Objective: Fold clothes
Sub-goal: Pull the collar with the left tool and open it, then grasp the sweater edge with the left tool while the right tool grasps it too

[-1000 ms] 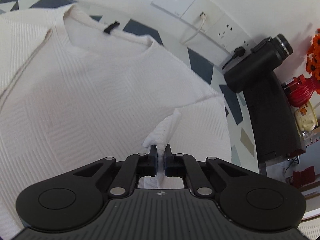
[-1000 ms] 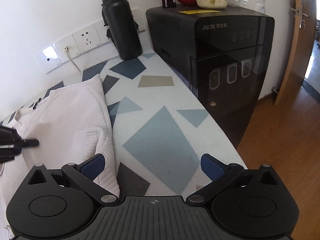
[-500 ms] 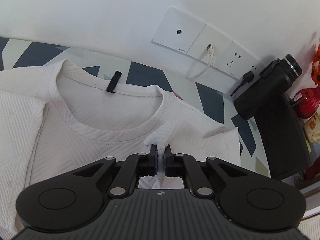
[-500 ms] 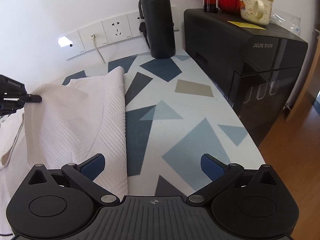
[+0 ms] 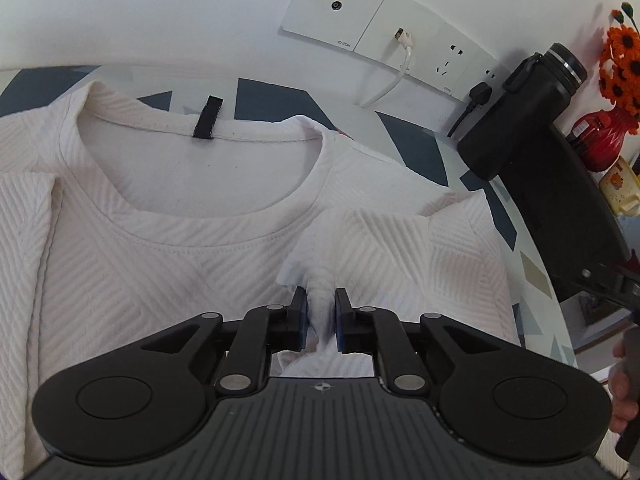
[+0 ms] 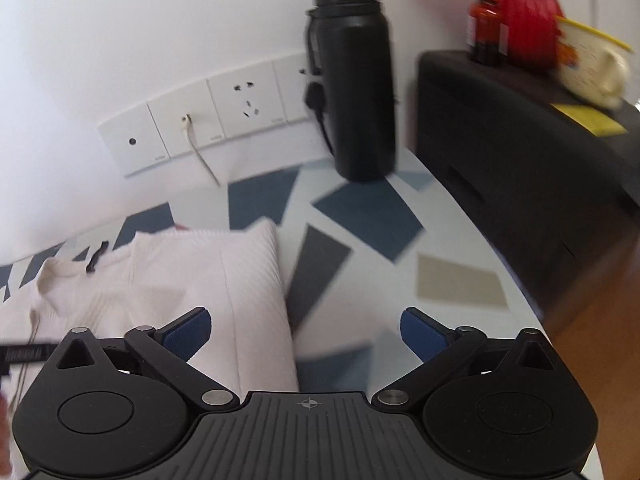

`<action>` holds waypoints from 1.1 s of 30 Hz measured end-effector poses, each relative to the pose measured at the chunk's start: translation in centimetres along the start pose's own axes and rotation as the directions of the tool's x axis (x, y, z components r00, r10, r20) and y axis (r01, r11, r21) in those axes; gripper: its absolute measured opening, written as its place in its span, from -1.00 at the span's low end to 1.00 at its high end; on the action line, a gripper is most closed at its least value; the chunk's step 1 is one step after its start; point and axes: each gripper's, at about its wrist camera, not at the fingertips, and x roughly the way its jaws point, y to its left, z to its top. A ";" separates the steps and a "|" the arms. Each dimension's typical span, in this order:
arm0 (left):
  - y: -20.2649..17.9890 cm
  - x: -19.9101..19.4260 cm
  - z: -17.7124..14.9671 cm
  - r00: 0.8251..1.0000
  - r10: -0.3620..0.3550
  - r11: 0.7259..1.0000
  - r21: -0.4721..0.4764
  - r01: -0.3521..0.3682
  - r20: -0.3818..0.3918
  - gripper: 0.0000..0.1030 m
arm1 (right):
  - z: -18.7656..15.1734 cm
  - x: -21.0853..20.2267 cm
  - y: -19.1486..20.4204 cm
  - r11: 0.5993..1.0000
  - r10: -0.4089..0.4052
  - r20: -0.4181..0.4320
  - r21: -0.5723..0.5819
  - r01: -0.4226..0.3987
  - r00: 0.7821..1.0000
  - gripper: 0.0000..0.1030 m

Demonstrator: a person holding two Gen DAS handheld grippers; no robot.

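Two grippers are at work over one cream, ribbed-knit crew-neck top that lies on the patterned blue-and-white tabletop, neckline and black neck tab toward the wall in the upper half of the left wrist view. The left gripper has its fingers drawn narrow on a bunched wad of the knit at lower centre, just below the collar, with a side panel already doubled over toward the right of that frame. The right gripper stands with its blue-padded fingers spread wide and holding nothing, above the top's folded right edge where cloth meets bare table; that view is smeared, so fine detail is uncertain.

Risks, as I judge them: the pinch takes only a small wad, so a sideways tug could slip it free or drag the layers askew and spoil the fold line. A wide sweep toward the upper right could also knock the tall black insulated bottle standing by the wall sockets.
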 end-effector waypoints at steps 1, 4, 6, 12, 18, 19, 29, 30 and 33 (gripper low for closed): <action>0.3 -0.2 -0.1 1.000 -0.014 1.000 -0.016 0.014 0.004 -0.75 | 0.7 0.9 0.7 1.000 0.011 -0.001 -0.023 -0.011 1.000 0.60; 0.8 -1.0 -0.1 0.999 0.002 1.000 -0.016 -0.001 0.046 -0.75 | 2.1 3.2 3.5 0.990 0.063 -0.030 -0.125 -0.066 0.998 0.46; 1.1 -1.6 0.0 0.997 0.012 1.000 -0.016 -0.011 0.073 -0.75 | 2.5 4.8 5.3 0.978 0.049 -0.047 -0.201 -0.057 0.998 0.46; 2.1 -2.9 0.2 0.983 0.106 0.994 -0.017 -0.105 0.151 -0.25 | 2.4 9.0 6.6 0.962 -0.046 -0.107 -0.274 0.015 0.993 0.00; 3.1 -1.3 0.2 0.997 0.034 0.998 -0.054 -0.030 0.068 0.07 | 2.1 10.5 4.7 0.979 -0.074 -0.108 -0.195 0.051 0.991 -0.54; 2.9 -1.1 0.1 0.996 0.031 0.998 -0.052 -0.027 0.078 0.07 | 2.1 10.5 4.6 0.979 -0.080 -0.101 -0.198 0.058 0.992 -0.59; 2.8 -1.2 1.6 0.975 -0.113 0.974 -0.172 0.146 0.191 -0.95 | 2.3 9.2 3.2 0.989 -0.099 -0.011 -0.108 0.097 0.995 -0.89; 2.9 -1.1 1.8 0.977 -0.100 0.978 -0.163 0.132 0.188 -0.95 | 2.4 9.0 3.0 0.991 -0.096 -0.003 -0.094 0.096 0.995 -0.89; 3.0 -0.4 2.3 0.984 -0.072 0.986 -0.138 0.095 0.164 -0.95 | 2.5 9.8 2.8 0.992 -0.096 -0.022 -0.088 0.093 0.995 -0.89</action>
